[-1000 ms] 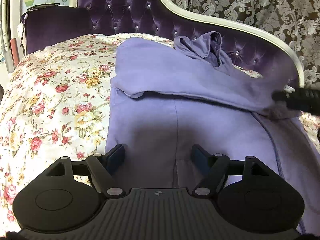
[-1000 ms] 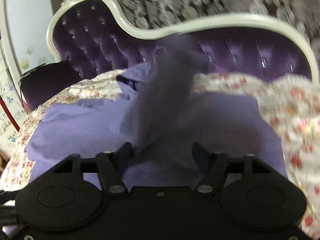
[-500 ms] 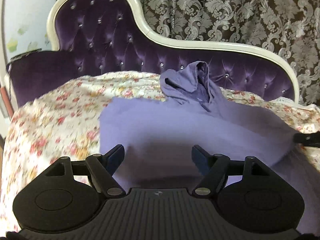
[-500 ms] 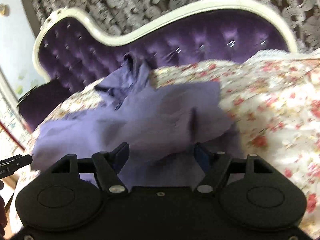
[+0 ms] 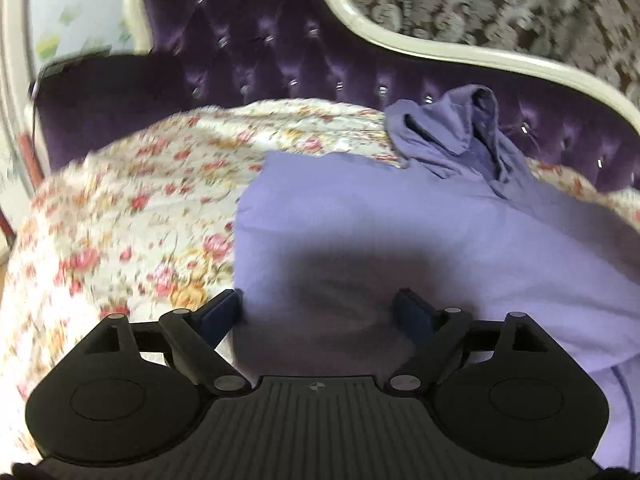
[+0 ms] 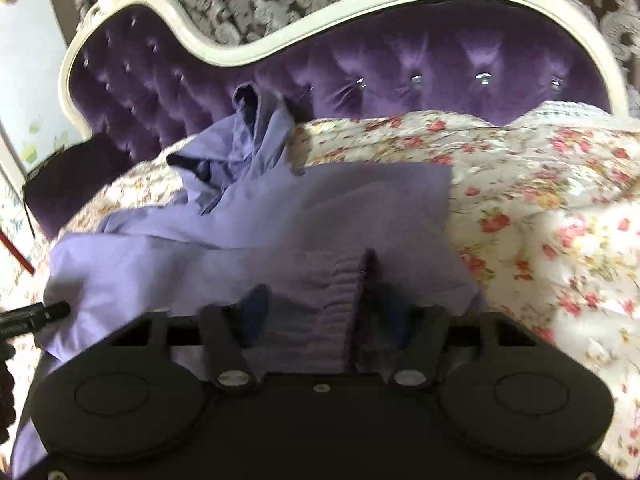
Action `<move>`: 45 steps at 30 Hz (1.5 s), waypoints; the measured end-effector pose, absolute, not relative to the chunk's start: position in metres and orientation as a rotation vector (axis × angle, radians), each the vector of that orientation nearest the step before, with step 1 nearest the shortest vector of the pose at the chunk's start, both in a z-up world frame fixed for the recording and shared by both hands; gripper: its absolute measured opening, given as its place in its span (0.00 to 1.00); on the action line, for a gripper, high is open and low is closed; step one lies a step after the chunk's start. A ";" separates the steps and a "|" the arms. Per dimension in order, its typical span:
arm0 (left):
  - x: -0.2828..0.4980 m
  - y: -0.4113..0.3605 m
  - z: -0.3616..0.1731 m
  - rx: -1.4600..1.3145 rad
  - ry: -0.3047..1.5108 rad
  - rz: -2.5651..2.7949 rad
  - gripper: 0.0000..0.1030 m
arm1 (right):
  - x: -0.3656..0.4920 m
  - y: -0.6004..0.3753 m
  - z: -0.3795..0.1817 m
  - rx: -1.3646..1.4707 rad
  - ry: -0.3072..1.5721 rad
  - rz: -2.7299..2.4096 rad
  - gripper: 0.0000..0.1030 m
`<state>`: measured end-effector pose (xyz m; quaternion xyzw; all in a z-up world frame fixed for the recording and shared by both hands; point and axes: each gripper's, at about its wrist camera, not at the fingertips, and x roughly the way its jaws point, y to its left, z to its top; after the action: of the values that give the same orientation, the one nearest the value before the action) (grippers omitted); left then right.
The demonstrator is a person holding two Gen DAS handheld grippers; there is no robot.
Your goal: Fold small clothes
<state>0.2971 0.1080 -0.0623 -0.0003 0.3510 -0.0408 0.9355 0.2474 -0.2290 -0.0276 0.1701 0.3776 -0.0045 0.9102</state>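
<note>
A lavender hooded garment (image 5: 420, 216) lies on a floral bedspread (image 5: 132, 216), its hood (image 5: 452, 132) bunched toward the headboard. It also shows in the right wrist view (image 6: 280, 216). My left gripper (image 5: 320, 312) is open, with the garment's near left edge between its fingers. My right gripper (image 6: 320, 308) is open, with the ribbed hem (image 6: 320, 280) of the garment draped between its fingers. The left gripper's tip (image 6: 36, 316) shows at the left edge of the right wrist view, against the fabric.
A tufted purple headboard (image 6: 400, 68) with a cream frame stands behind the bed. Patterned curtains (image 5: 500, 4) hang behind it. The floral bedspread (image 6: 560, 216) stretches to the right of the garment.
Both grippers have lowered and pulled back with the garment, whose folded layer now lies flatter on the bed. The right gripper's view has steadied over the ribbed hem.
</note>
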 end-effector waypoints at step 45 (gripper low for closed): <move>0.265 0.161 -0.080 -0.252 0.645 -0.005 0.91 | 0.428 0.058 0.008 -0.087 0.798 0.833 0.55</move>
<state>0.2653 0.1612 -0.0804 -0.1233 0.3161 -0.0024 0.9407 0.4276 0.0584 0.0082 -0.0411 0.3769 0.3937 0.8374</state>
